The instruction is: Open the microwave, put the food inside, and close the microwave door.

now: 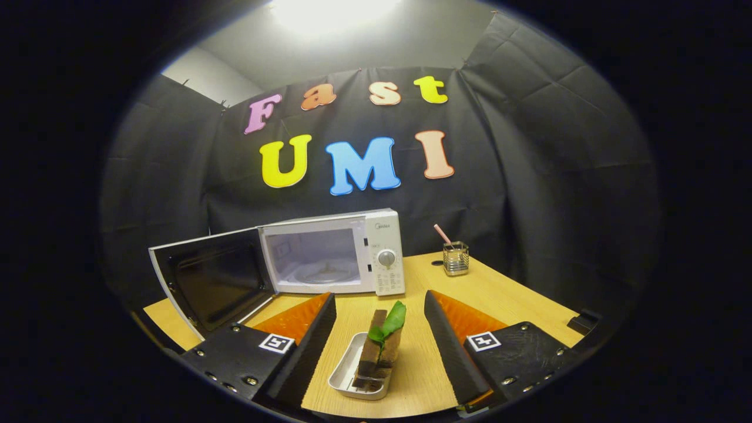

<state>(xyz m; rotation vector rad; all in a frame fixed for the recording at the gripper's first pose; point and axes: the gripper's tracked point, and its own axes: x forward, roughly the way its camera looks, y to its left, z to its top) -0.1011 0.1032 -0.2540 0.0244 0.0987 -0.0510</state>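
**Fingers wide apart, food waiting between them**

The gripper [380, 346] has its two fingers spread wide. They hold nothing and touch nothing. There is a big gap on each side between the fingers and the food.

The food [380, 346] sits between the fingers, on the wooden table [505, 299]. It is a brown block that stands up tall, with a green leaf [389, 323] on top (the leaf leans a little to the right). The block stands in a small white tray [346, 373]. The tray is long and thin, and its near end is close to the gripper.

The microwave [332, 252] is farther away, beyond the fingers and a bit to the left. It is white. Its door [208, 282] is swung wide open to the left, so the dark inside of the door faces us. You can see right into the microwave, where a round plate [325, 273] lies on the bottom. A round knob [386, 258] is on the right part of its front.

Far off to the right of the microwave stands a little clear cup [455, 258] with a pink stick [442, 234] poking out of it.
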